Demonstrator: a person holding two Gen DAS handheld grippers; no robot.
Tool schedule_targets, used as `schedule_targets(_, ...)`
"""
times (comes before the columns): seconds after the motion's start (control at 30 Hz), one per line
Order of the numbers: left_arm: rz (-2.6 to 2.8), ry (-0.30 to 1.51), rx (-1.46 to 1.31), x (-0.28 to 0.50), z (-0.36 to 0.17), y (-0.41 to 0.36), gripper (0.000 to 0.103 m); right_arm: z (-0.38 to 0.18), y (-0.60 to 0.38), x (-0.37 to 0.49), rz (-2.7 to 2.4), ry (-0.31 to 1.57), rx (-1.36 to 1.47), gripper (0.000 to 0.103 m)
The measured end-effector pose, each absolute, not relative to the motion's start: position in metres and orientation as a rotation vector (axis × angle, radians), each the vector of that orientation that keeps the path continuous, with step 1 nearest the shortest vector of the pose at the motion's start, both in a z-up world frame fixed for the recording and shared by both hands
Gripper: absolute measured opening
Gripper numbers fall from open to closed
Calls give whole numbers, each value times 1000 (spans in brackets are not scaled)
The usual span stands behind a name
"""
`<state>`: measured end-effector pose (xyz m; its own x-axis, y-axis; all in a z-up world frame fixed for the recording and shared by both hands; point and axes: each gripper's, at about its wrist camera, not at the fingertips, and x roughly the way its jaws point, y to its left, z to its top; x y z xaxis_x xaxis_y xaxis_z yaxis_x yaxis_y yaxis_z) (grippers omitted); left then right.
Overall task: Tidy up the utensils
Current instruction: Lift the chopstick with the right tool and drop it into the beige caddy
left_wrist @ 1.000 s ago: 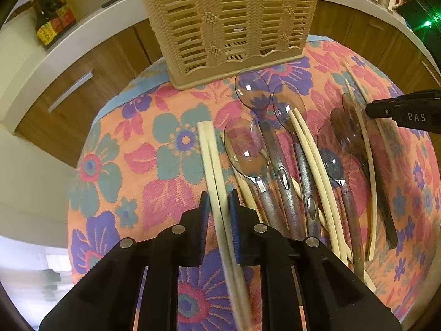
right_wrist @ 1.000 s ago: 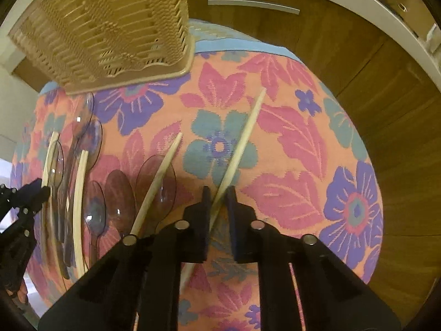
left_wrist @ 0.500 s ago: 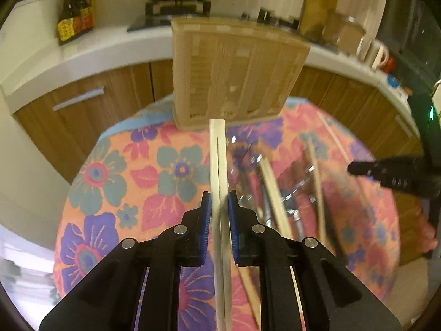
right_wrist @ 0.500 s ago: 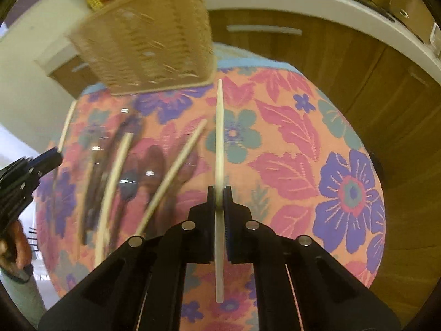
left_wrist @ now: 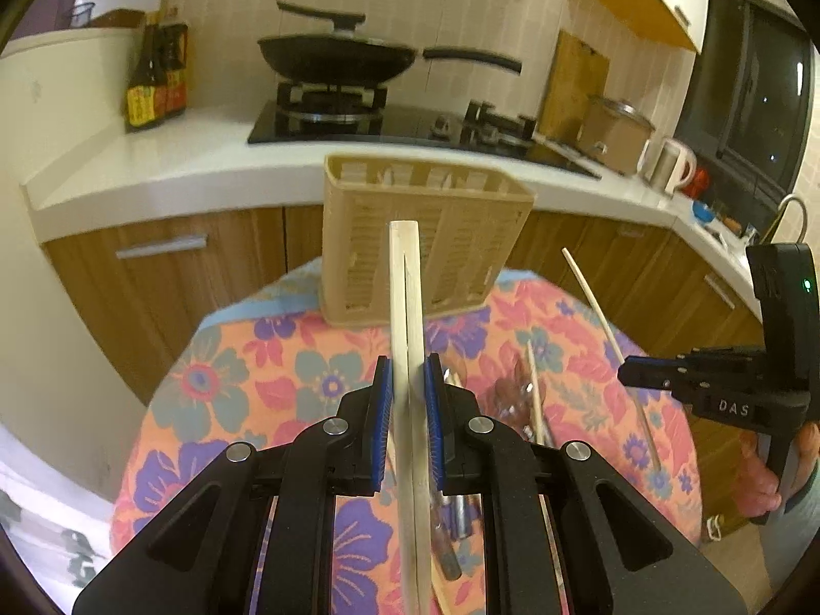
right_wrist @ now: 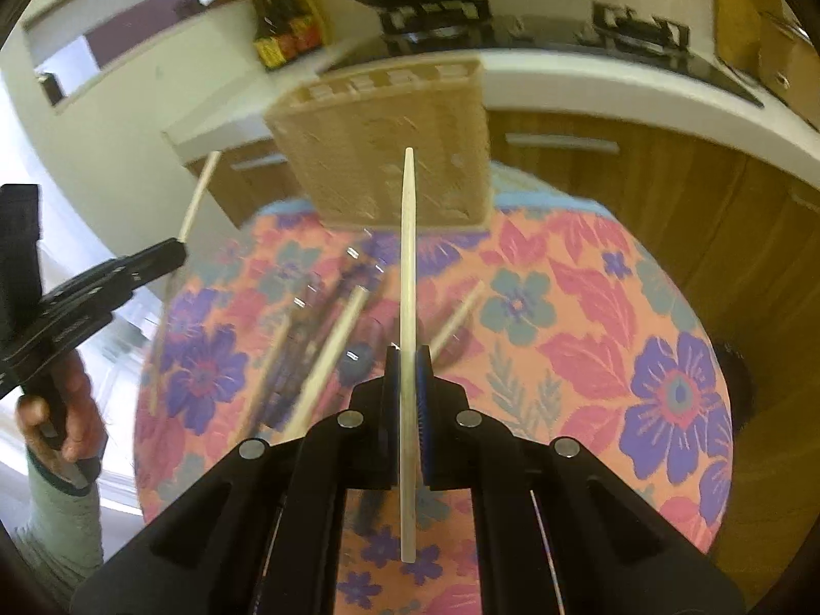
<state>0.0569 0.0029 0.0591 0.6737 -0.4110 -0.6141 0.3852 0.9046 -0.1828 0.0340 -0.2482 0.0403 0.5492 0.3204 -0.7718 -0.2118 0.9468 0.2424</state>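
My left gripper (left_wrist: 408, 384) is shut on a pair of pale chopsticks (left_wrist: 405, 307) and holds them lifted above the table, pointing at the tan slatted utensil basket (left_wrist: 461, 215). My right gripper (right_wrist: 408, 366) is shut on a single pale chopstick (right_wrist: 408, 256), also lifted and pointing at the basket (right_wrist: 359, 154). More chopsticks (right_wrist: 333, 348) and clear plastic spoons (left_wrist: 512, 394) lie on the floral tablecloth (right_wrist: 589, 307) below. The right gripper also shows in the left wrist view (left_wrist: 628, 374), the left gripper in the right wrist view (right_wrist: 177, 251).
The round table stands in front of wooden cabinets (left_wrist: 154, 266) under a white counter (left_wrist: 154, 169). On the counter are a stove with a black pan (left_wrist: 333, 56), sauce bottles (left_wrist: 154, 82) and a kettle (left_wrist: 666, 164).
Both grippers closed on chopsticks lying on the table, then lifted them and tilted up level, so the views now face the basket and counter.
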Motion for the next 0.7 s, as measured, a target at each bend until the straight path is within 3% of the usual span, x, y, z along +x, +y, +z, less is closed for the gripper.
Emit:
schedule_targets(0.4, -485, 491, -102, 116, 138, -2, 11, 131, -242, 84, 380, 596, 208, 4)
schedule_targets(0.7, -417, 344, -155, 189, 167, -22, 11, 156, -243, 169, 232, 461, 198, 4)
